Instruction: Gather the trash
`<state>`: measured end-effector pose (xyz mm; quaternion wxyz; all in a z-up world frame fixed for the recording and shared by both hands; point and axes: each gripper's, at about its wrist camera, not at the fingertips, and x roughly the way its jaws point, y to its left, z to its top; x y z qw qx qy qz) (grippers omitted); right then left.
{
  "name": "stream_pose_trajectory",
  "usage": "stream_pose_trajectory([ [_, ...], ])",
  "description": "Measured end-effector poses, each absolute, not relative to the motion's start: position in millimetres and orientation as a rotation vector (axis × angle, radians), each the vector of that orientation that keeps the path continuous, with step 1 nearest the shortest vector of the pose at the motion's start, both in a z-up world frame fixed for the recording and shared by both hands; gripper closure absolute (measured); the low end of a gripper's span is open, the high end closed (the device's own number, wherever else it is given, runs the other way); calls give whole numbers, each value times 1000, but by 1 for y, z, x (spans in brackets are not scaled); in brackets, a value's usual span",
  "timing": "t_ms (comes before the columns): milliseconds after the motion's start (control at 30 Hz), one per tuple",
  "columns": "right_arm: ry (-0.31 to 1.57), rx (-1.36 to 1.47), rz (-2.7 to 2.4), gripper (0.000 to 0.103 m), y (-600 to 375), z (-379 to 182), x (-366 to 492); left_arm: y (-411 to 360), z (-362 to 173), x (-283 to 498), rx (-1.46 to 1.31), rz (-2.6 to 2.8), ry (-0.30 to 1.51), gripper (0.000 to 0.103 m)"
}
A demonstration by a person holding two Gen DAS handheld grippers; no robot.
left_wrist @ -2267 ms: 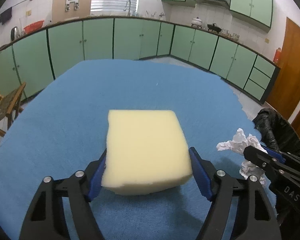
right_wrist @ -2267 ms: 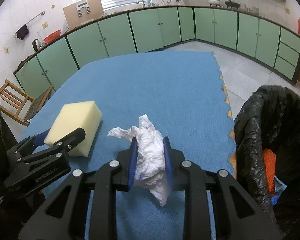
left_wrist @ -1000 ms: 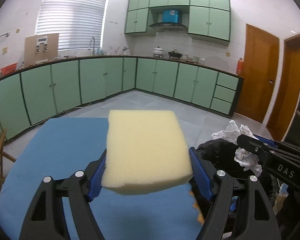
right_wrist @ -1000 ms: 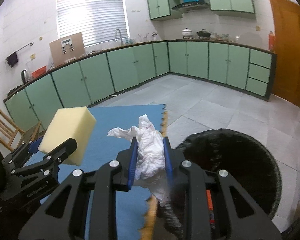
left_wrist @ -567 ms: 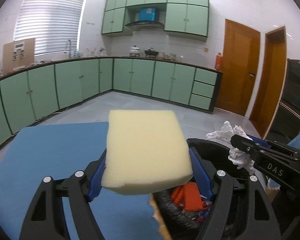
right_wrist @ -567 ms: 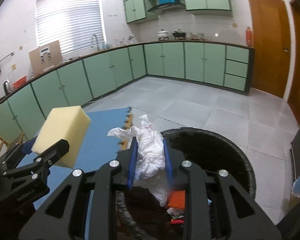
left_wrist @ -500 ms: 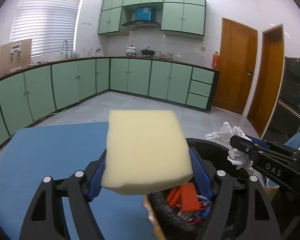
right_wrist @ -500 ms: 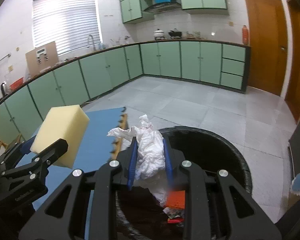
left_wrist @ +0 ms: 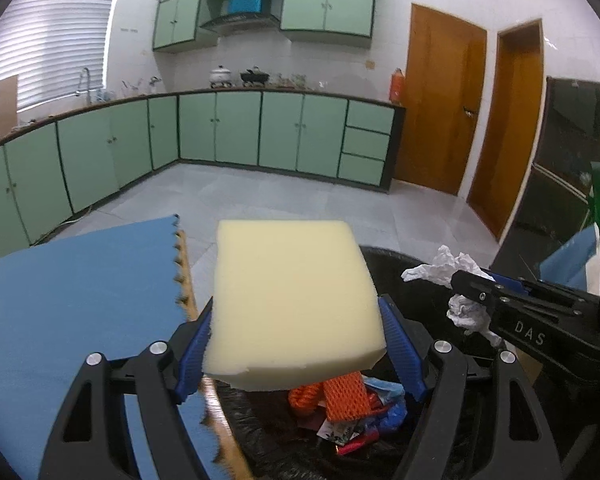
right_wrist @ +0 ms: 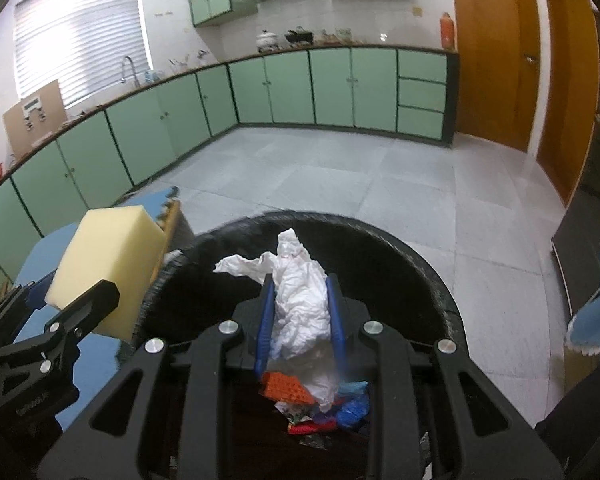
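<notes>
My left gripper (left_wrist: 296,344) is shut on a pale yellow foam block (left_wrist: 292,300) and holds it in the air at the near rim of the black-lined trash bin (left_wrist: 420,280). My right gripper (right_wrist: 300,320) is shut on a crumpled white paper wad (right_wrist: 300,304) and holds it above the open bin (right_wrist: 380,248). The wad also shows in the left wrist view (left_wrist: 444,268), and the foam block in the right wrist view (right_wrist: 108,268). Orange mesh (left_wrist: 344,400) and coloured wrappers (right_wrist: 328,416) lie inside the bin.
The blue foam mat (left_wrist: 72,300) on the table ends just left of the bin. Grey tiled floor (right_wrist: 340,176) lies beyond, with green cabinets (left_wrist: 260,136) along the walls and wooden doors (left_wrist: 440,108) at the right. A dark appliance (left_wrist: 568,160) stands far right.
Both grippers have swung right, off the blue mat, with the foam block and the paper wad. Both loads now hang over the bin, and the trash inside has come into view.
</notes>
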<state>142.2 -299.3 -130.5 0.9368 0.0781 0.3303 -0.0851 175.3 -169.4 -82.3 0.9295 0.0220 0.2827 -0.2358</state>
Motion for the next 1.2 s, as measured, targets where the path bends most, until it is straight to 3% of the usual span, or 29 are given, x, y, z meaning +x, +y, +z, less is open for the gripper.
stream_pose_trajectory([
  [133,708,160,-186,77,-312,-148,148,-181,-95,183,55,-504,601,27],
  [467,745,155,-241,34,-325,-166,160,-180,-104,202,22,-554,655,20],
  [533,745,154,-243,33,-323,-166,158,-177,-103,202,23,-550,653,20],
  [700,734,151,-249,14,-316,-160,155,-168,-95,202,15,-532,636,20],
  [1200,669,170,-141,7,-269,-103,136,-97,-47,175,-7,-401,557,11],
])
